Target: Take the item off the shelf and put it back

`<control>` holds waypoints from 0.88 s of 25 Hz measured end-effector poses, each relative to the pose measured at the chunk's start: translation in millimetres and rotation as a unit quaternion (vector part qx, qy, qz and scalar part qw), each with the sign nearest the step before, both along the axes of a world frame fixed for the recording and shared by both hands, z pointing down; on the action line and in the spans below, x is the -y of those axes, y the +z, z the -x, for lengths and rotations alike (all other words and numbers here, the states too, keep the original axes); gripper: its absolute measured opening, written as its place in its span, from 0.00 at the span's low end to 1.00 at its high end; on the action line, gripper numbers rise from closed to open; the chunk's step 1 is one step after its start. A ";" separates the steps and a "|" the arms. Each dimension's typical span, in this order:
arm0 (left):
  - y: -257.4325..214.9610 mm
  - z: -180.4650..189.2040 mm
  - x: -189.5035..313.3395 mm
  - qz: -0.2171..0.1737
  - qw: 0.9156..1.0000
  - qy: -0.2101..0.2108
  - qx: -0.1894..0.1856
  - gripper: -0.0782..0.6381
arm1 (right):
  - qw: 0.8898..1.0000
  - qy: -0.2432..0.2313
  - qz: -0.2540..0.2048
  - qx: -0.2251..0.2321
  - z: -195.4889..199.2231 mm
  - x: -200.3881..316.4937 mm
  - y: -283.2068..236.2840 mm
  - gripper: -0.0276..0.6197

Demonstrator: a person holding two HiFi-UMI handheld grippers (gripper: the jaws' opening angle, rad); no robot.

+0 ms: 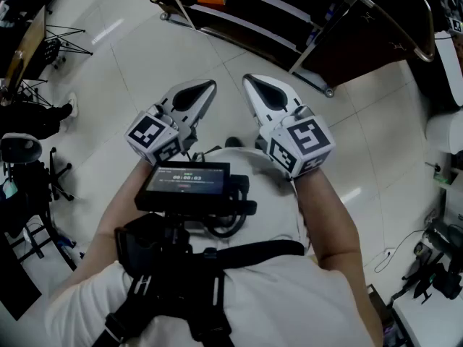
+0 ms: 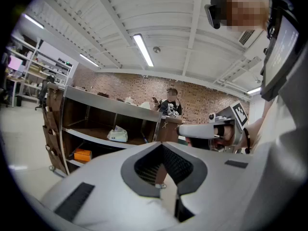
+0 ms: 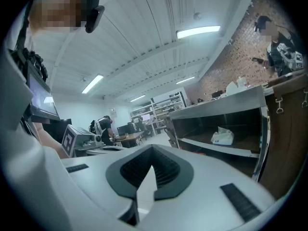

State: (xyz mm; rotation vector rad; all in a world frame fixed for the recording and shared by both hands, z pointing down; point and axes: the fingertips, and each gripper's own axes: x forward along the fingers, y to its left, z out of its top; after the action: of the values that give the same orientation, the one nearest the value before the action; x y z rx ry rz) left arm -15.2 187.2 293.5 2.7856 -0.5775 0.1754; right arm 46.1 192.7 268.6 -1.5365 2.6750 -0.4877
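The person is standing on a pale tiled floor [image 1: 181, 56], well apart from the dark brown shelf with a metal frame [image 1: 239, 20], which is rising ahead at the far side of the room.

The left tool [image 1: 202, 91] and the right tool [image 1: 253, 85] are hanging side by side in front of the chest and are pointing almost level toward the shelf. In the two gripper views, each tool is keeping its jaws pressed together, and nothing is sitting between them, so both are closed and empty.

A white soft packet [image 2: 117, 134] is lying on the middle board of the shelf. A small orange box [image 2: 83, 154] is sitting one board lower. I cannot tell which of the two is the item of the task, but both are resting on the shelf and no tool is near them.

In my judgement the task is only beginning: the approach, the taking off and the putting back are not yet done.
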 end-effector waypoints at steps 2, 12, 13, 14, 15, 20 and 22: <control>-0.6 2.0 2.0 -0.002 1.000 0.001 -0.003 0.12 | 1.000 0.002 0.001 -0.003 1.4 1.0 0.1 0.05; -2.0 39.4 13.5 -0.004 1.000 -0.007 -0.015 0.12 | 1.000 0.000 0.004 -0.017 37.1 11.4 -0.1 0.05; -2.1 42.3 15.0 -0.004 1.000 -0.009 -0.016 0.12 | 1.000 -0.001 0.003 -0.017 39.4 13.0 -0.5 0.05; -2.3 44.9 16.9 -0.004 1.000 -0.011 -0.017 0.12 | 1.000 -0.002 0.003 -0.019 41.4 14.6 -1.0 0.05; -2.5 47.2 18.6 -0.005 1.000 -0.013 -0.018 0.12 | 1.000 -0.004 0.003 -0.020 43.1 16.0 -1.4 0.05; -2.2 55.2 23.8 -0.005 1.000 -0.022 -0.021 0.12 | 1.000 -0.011 0.006 -0.024 49.2 19.9 -0.6 0.05; -0.7 57.3 27.2 -0.004 0.999 -0.027 -0.022 0.12 | 1.000 -0.011 0.008 -0.022 49.8 23.4 1.0 0.05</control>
State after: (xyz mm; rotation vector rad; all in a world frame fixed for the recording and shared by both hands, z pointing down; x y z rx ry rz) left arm -72.5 160.0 292.8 2.7695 -0.6431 0.0996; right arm -3.7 169.4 269.5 -1.5409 2.7306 -0.4816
